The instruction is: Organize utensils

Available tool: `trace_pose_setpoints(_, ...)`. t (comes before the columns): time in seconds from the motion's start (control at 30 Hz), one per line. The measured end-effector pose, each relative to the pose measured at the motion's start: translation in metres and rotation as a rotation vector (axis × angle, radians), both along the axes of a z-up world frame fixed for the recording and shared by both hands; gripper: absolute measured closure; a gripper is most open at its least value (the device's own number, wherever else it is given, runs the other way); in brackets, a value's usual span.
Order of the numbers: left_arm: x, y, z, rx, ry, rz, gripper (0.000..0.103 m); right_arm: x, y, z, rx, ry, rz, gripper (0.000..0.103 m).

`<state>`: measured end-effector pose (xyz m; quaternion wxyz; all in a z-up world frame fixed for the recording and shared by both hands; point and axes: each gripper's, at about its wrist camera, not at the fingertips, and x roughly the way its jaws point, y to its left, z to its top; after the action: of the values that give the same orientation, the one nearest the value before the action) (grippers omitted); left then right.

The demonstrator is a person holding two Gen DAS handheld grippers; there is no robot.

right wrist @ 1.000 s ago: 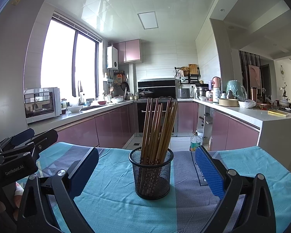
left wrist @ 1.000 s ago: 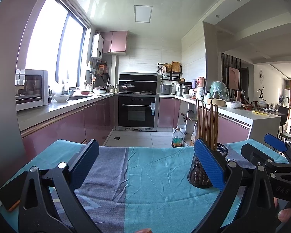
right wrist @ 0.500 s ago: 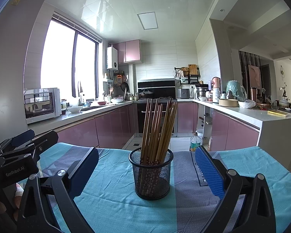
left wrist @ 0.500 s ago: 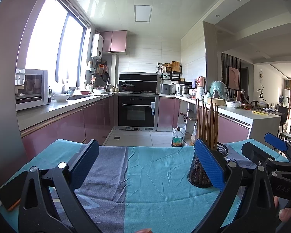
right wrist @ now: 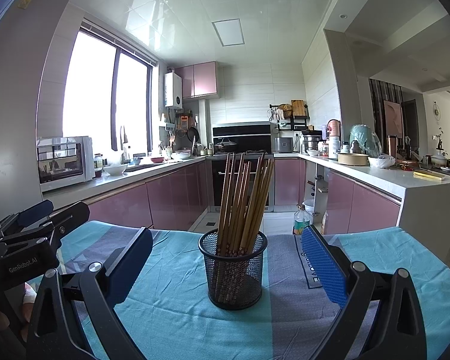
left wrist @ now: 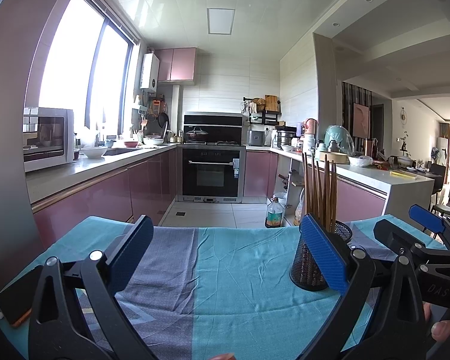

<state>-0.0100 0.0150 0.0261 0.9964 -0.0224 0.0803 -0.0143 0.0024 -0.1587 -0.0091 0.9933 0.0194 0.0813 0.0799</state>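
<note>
**Both hand-held grippers wide, nothing held; chopsticks in the mesh cup**

My right hand-held gripper (right wrist: 226, 265) is spread wide, nothing between the blue pads. The black mesh cup (right wrist: 233, 273) sits dead centre ahead of it, between the two fingers but past the tips, no contact. The cup stands upright on the worktop cloth (right wrist: 177, 315). A bundle of brown chopsticks (right wrist: 243, 201) stands in it, fanned out and leaning a bit right at the top.

My left hand-held gripper (left wrist: 225, 250) is also wide and empty. From its camera the same cup (left wrist: 310, 267) is off to the right, partly hidden behind my right-side finger (left wrist: 322, 255); the chopsticks (left wrist: 319, 192) stick up above it. Can't tell from here whether that finger touches the cup. Only bare blue-and-grey cloth (left wrist: 240, 276) lies between the fingers.

Each hand-held gripper shows in the other's view: the right one at the right edge, the left one at the left edge, level with each other over the near side of the worktop.

A phone (left wrist: 13, 303) with an orange edge lies flat on the cloth at the far left. Behind the worktop: kitchen floor, oven (left wrist: 211, 174), pink cabinets.
</note>
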Motion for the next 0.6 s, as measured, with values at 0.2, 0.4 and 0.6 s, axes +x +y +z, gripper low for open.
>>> trace_pose_setpoints(0.2,-0.0003,0.0014,0.0002,-0.001,0.004,-0.001,0.006,0.0001,-0.0006,0.0005,-0.001,0.003,0.000,0.007)
trace_pose_setpoints(0.4,0.0001,0.0009,0.0004,0.000,0.004,0.000,0.006,0.0005,-0.0011,0.0009,0.000,0.004,0.001,0.007)
trace_pose_setpoints(0.6,0.0011,0.0014,0.0005,0.001,0.006,0.000,0.006,0.0012,-0.0016,0.0012,0.000,0.007,0.002,0.007)
